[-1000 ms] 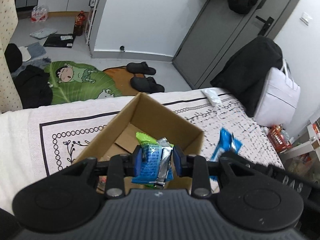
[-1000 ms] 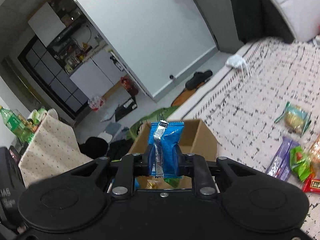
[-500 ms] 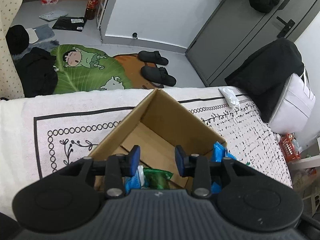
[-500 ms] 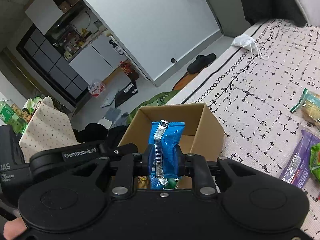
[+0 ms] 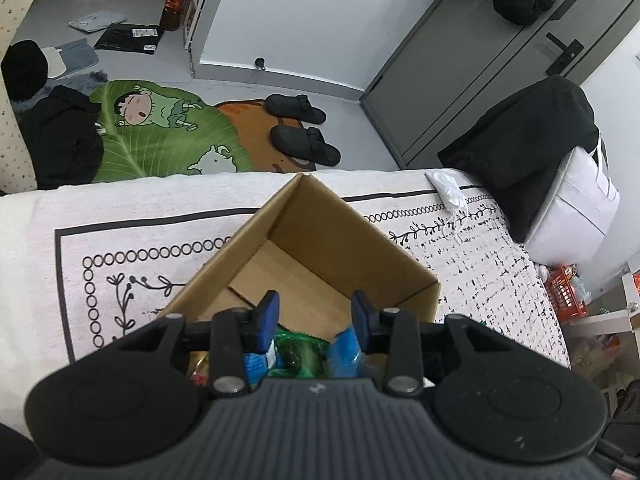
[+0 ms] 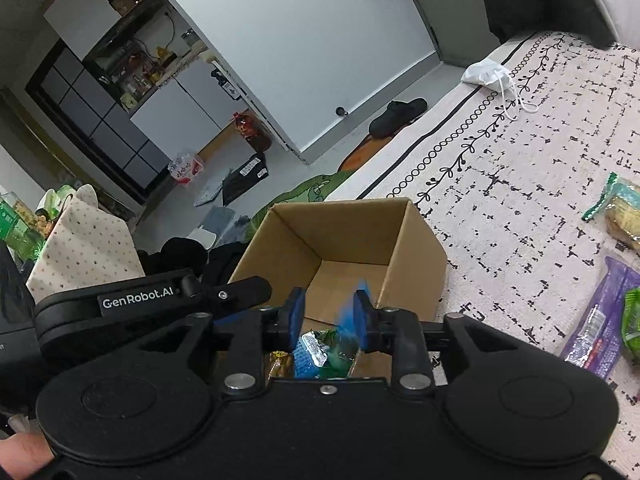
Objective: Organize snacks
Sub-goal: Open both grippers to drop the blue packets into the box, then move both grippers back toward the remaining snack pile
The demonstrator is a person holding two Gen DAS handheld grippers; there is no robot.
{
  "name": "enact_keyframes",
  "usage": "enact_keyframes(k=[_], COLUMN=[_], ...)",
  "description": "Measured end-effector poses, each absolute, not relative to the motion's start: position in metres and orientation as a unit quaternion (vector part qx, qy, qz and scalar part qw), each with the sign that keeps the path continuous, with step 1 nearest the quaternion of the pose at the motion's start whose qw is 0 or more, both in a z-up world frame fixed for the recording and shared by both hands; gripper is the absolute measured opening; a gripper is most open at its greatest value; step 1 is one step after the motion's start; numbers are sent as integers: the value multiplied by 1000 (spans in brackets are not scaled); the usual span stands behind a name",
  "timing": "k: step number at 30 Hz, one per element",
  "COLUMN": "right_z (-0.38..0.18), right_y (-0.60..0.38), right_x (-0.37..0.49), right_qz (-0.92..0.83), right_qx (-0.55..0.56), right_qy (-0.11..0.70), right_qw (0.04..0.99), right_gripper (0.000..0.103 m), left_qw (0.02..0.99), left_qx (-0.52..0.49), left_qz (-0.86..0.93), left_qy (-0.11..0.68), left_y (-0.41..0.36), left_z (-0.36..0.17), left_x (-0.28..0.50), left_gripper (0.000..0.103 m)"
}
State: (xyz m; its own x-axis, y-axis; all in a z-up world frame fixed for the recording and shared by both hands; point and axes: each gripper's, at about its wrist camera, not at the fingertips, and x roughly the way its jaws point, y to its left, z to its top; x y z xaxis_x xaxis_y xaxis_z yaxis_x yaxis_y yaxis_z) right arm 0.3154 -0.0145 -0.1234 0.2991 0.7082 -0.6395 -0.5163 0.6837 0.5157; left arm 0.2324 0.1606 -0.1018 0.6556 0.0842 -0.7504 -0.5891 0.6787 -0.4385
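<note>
Both tools are held over a cardboard box [image 5: 320, 248] that stands on a bed covered by a white patterned blanket [image 5: 120, 248].

The left tool [image 5: 314, 314] is tilted steeply downward over the box's near side. Its blue pads [image 5: 268, 316] are parted and widening, and nothing is pressed between them. Beneath them, on the box floor, a green snack packet [image 5: 298, 354] and a blue snack packet [image 5: 346, 350] are seen lying loose, with a blue-and-white wrapper [image 5: 256, 362] just beside them.

The right tool [image 6: 328, 314] is likewise angled down into the box [image 6: 352, 236] from its near edge. Its jaws are opening; a blurred blue packet [image 6: 347, 318] is seen just inside the right-hand pad, and whether it touches the pad cannot be told. Further packets [image 6: 316, 354] are visible on the box floor beneath. The left tool's arm, marked with white lettering, is seen to the left at the box rim. A fingertip [image 6: 22, 456] of the person appears at the lower left corner.

More snacks remain on the blanket to the right, well apart from the box: a purple packet [image 6: 600, 320], a green packet [image 6: 632, 320] and a yellow-and-green packet [image 6: 620, 208]. A white face mask [image 6: 486, 74] lies near the far edge of the bed.
</note>
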Motion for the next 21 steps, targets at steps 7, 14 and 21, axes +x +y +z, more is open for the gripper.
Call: enact_keyframes(k=[7, 14, 21], right_z=[-110, -89, -79], right_y=[-37, -63, -82], right_x=[312, 303, 288], right_qz=[365, 342, 322], right_qx=[113, 115, 92], right_qy=[441, 423, 416], right_qw=[812, 831, 845], right_gripper=[50, 69, 85], left_qw=[850, 849, 847], left_qx=[-329, -331, -319], left_qz=[194, 186, 194], left_qy=[363, 366, 377], left_y=[153, 141, 126], left_z=[-82, -68, -56], left_x=[225, 216, 203], left_gripper=[63, 73, 80])
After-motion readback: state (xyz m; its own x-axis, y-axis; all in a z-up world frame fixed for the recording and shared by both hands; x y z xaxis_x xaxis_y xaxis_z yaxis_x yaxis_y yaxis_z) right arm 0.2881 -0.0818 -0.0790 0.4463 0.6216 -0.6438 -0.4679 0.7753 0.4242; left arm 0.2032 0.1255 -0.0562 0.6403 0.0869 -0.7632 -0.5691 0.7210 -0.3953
